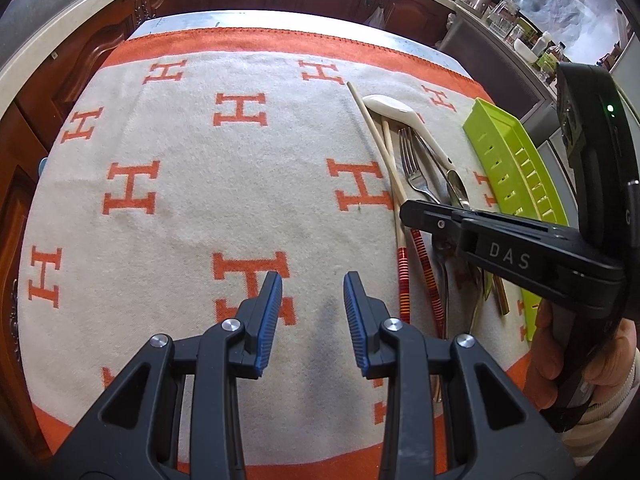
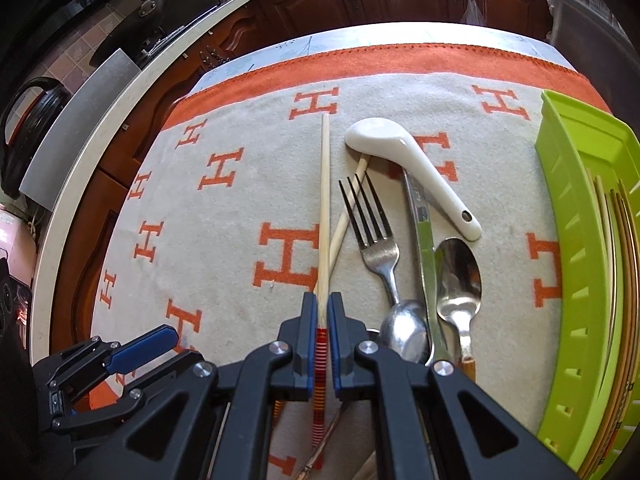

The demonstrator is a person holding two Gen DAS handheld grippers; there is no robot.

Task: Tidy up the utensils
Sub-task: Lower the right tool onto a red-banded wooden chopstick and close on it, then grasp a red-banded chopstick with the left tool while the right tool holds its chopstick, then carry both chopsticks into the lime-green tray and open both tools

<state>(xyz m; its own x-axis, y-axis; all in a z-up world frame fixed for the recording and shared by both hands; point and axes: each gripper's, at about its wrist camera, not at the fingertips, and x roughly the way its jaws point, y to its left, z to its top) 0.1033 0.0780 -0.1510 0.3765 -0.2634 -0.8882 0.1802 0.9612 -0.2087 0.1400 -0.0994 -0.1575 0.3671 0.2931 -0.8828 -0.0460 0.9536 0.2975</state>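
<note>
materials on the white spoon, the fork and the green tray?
White spoon: looks like glazed ceramic, glossy with soft highlights; could be melamine. Fork: metal, probably stainless steel, bright reflective finish with dull patches. Green tray: moulded plastic, lime, matt, with slotted walls. Right gripper is shut on a chopstick that looks like pale wood or bamboo.

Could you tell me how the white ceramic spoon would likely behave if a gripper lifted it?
The glossy white ceramic spoon probably slips between pads and looks bowl-heavy, so it may tilt. It rests on a wooden chopstick, so nudging could rock it. Likely fragile.
</note>
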